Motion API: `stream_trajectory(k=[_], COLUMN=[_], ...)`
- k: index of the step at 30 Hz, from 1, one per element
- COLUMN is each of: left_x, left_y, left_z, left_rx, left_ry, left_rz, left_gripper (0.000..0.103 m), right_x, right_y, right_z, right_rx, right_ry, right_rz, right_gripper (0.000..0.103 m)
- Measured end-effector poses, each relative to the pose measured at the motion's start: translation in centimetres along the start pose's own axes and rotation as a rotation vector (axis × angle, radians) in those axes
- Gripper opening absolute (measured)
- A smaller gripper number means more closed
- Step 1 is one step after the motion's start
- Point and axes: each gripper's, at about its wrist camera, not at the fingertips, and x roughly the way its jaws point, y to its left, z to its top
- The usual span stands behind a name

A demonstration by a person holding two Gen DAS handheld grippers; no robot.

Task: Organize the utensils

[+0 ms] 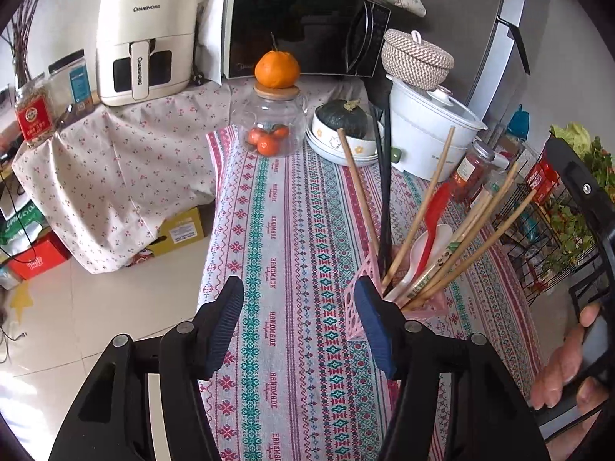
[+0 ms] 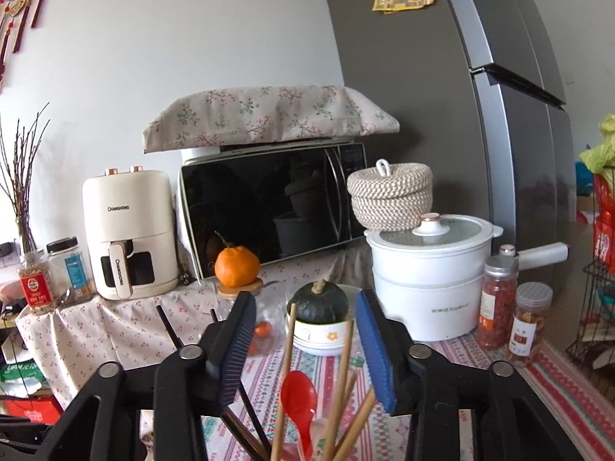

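A pink perforated holder point(image 1: 355, 313) stands on the patterned tablecloth point(image 1: 284, 230). It holds several wooden chopsticks point(image 1: 419, 215), a pair of black chopsticks point(image 1: 384, 207), a red spoon point(image 1: 434, 223) and a white spoon point(image 1: 423, 253). My left gripper point(image 1: 298, 288) is open over bare cloth, its right pad point(image 1: 371, 326) just beside the holder's left wall. My right gripper point(image 2: 307, 299) is open above the holder. The red spoon point(image 2: 300, 395) and wooden chopsticks point(image 2: 289, 345) stick up between its jaws without touching the pads. Black chopsticks point(image 2: 169, 326) lean out past its left finger.
Behind the holder are a glass jar of oranges point(image 1: 271, 126), a bowl with a green squash point(image 1: 342, 130), a white pot point(image 1: 426, 134) and spice jars point(image 1: 471, 169). A microwave point(image 1: 303, 27) and air fryer point(image 1: 144, 38) line the back. A wire rack point(image 1: 557, 230) stands right, beside a hand point(image 1: 569, 361).
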Motion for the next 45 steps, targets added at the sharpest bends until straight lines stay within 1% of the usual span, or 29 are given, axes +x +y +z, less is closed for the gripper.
stream_trajectory(k=[1,3,4,6,8,10,11,12,14,16,18,20,22,25,28,34,45], left_x=[-0.7,-2.0,-2.7,-4.1,-5.4,-6.8,-7.5,-8.3,-10.0,-11.7,-13.1,-14.2,-14.9,-15.5,-15.8,-15.5,-15.5], left_y=[-0.6,-2.0,-2.7,-3.9,-5.1,-6.4,-7.1,-7.8,-8.9,-10.0,-10.9,-11.4,-11.8,-12.6,-13.3,-14.0,-14.1], left_z=[-0.1,-0.4,-0.6,-0.9,-1.3,-1.7,-1.9,-2.0,-2.0,-2.2,-2.3,-2.5,-2.7,-3.1,-3.4,-3.4,-3.4], left_rx=[0.012,0.042,0.056,0.061,0.064,0.078,0.086,0.090,0.088,0.085,0.084,0.063,0.044,0.047,0.056,0.067,0.066], left_ry=[-0.017,-0.048,-0.061,-0.091,-0.101,-0.114,-0.117,-0.124,-0.142,-0.164,-0.173,-0.176,-0.174,-0.189,-0.208,-0.218,-0.237], left_rz=[0.007,0.015,0.030,0.059,0.085,0.102,0.116,0.126,0.128,0.138,0.149,0.153,0.154,0.176,0.186,0.194,0.198], left_gripper=[0.071,0.078,0.080,0.086,0.091,0.095,0.099,0.100,0.100,0.100,0.100,0.100,0.100,0.100,0.100,0.100,0.100], right_x=[-0.5,-1.7,-2.4,-3.9,-5.2,-6.4,-7.0,-7.6,-8.9,-10.1,-11.1,-12.2,-13.0,-13.3,-13.3,-12.4,-11.7], right_y=[-0.4,-1.2,-1.6,-2.5,-3.4,-4.2,-4.7,-5.1,-5.9,-6.3,-6.5,-7.0,-7.7,-8.7,-9.0,-9.4,-9.4], right_z=[0.6,1.6,2.1,2.9,3.6,4.3,4.6,4.9,5.6,6.6,7.5,8.2,8.6,8.7,8.2,7.0,6.6], right_rx=[-0.010,-0.031,-0.042,-0.060,-0.072,-0.074,-0.074,-0.074,-0.074,-0.091,-0.128,-0.144,-0.140,-0.128,-0.142,-0.150,-0.144], right_ry=[0.019,0.049,0.063,0.083,0.113,0.157,0.181,0.202,0.233,0.252,0.278,0.279,0.287,0.320,0.335,0.383,0.406], right_rz=[-0.003,-0.015,-0.022,-0.030,-0.030,-0.034,-0.043,-0.057,-0.097,-0.120,-0.167,-0.194,-0.187,-0.168,-0.177,-0.171,-0.165], right_gripper=[0.060,0.067,0.072,0.081,0.087,0.090,0.097,0.100,0.102,0.102,0.102,0.102,0.102,0.102,0.102,0.102,0.102])
